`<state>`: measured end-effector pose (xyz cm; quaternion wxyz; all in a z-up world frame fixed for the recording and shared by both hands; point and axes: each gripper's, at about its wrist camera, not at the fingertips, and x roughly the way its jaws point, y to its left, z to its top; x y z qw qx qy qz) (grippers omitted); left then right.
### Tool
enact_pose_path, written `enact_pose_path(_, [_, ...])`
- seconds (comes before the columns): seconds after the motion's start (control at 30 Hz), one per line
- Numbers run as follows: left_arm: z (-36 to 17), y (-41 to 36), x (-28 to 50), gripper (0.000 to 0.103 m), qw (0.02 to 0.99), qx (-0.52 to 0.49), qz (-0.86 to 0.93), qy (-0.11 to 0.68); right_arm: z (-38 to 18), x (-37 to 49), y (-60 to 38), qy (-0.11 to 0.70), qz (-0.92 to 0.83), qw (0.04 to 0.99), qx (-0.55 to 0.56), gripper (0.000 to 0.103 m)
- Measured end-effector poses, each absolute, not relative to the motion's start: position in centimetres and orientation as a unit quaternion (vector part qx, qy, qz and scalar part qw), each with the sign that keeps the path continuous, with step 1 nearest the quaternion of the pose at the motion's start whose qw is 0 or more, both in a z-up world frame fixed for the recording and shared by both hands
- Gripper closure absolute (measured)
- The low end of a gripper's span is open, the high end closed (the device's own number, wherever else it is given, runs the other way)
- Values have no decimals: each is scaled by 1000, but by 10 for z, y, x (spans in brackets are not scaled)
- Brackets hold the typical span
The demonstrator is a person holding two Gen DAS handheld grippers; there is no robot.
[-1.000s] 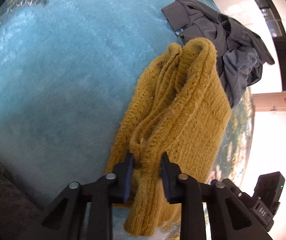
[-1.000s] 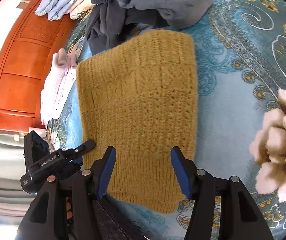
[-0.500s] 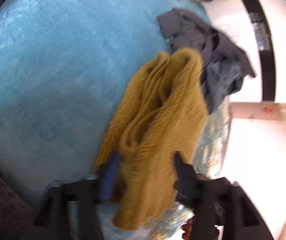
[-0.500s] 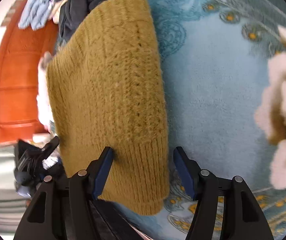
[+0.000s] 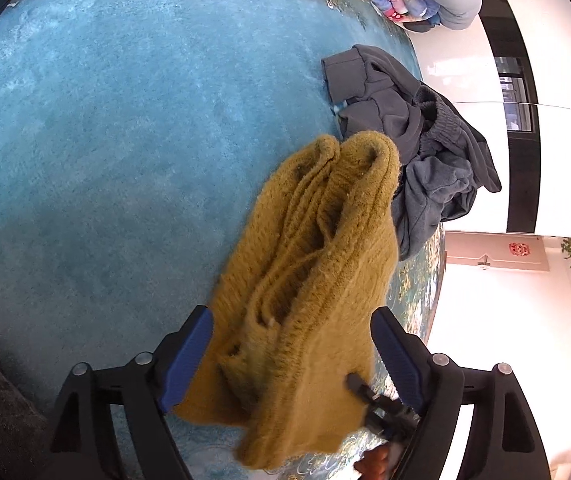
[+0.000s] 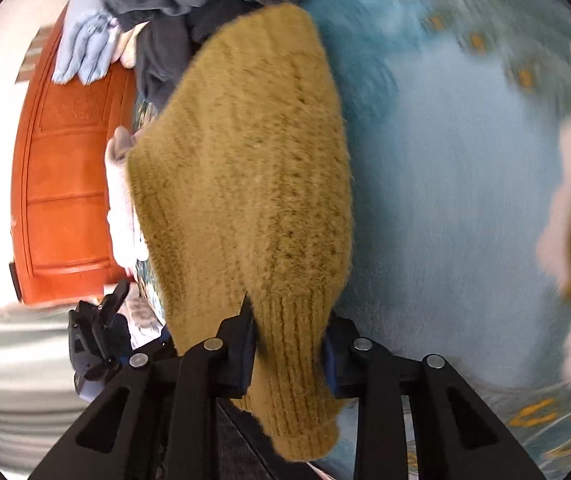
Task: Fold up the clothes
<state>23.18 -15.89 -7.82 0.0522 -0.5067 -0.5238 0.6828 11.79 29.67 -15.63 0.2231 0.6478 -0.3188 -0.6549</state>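
You are working over a teal carpet [image 5: 117, 128] with a plain plush centre and a floral, paisley-patterned border [image 6: 525, 76]. To one side stands an orange-red wooden panel [image 6: 65, 184], carved into rectangles. Beyond the carpet's edge you have a glossy white floor [image 5: 497, 320], brightly lit, and a white wall with a dark window [image 5: 517, 108].

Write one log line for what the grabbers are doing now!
left gripper: open | right gripper: shut on mustard-yellow knitted sweater | surface: blue carpet
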Motion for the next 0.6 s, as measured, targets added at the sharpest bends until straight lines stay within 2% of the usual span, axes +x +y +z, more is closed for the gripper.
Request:
enact_pose_path(0.1, [-80,-156,222,18,58,-509,685,-517,-138,77,317,-275,-692,201,637,75])
enact_pose_path(0.23, [-82,-156,205,18,59,-509,687,-515,-142,48,320,-215,-706,173,652,75])
enact_pose_path(0.47, [-96,-175,164,11,55,-481,642,-595,-151,60,320,-232,-707,168,647,69])
enact_pose_path(0.53, [-92,-174,147,7,57,-481,648,-587,-148,63,322,-227,-711,165,645,68])
enact_pose_path(0.6, [-84,-167,128,2,66,-487,663,-565,-144,66,327,-220,-718,158,641,61])
